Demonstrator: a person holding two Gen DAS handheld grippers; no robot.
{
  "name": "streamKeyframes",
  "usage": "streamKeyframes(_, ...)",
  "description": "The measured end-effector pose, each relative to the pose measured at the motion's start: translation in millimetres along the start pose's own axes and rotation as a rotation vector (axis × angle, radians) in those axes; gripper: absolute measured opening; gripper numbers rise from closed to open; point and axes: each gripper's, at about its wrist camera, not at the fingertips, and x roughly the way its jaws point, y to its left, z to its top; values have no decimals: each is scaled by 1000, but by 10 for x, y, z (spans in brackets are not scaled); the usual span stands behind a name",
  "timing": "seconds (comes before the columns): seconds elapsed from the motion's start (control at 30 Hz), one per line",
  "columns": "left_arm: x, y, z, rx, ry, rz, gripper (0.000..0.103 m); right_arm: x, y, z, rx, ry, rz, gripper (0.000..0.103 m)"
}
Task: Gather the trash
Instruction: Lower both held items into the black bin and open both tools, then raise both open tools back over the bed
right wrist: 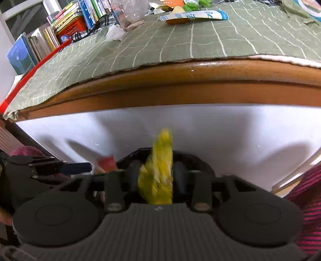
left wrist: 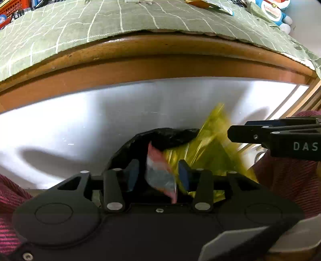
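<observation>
Left tongs [left wrist: 158, 176] spread, above the mouth of a black bin bag [left wrist: 166, 136]; pink-and-grey wrapper [left wrist: 160, 172] loose between the blue pads [left wrist: 184, 174], touching neither clearly. Right tongs [right wrist: 155, 172] spread likewise over the same bag [right wrist: 192, 158]; yellow wrapper [right wrist: 160, 170], blurred, in the gap between the fingers, contact not discernible. Yellow wrapper [left wrist: 212, 140] seen just right of the left tongs. More litter on the green-clothed counter [right wrist: 180, 50] beyond: blue-and-white packet [right wrist: 200, 15].
</observation>
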Motion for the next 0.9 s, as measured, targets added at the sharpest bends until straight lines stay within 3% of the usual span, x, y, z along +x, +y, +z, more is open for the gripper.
streamKeyframes(0.37, -230, -44, 199, 23, -85, 10, 76, -91, 41, 138, -38, -53, -9, 66)
streamKeyframes(0.6, -603, -43, 431, 15, -191, -35, 79, -331, 95, 308, -99, -158, -19, 73)
streamKeyframes(0.9, -853, -76, 736, 19, -327, -23, 85, -528, 97, 582, -144, -287, -54, 79)
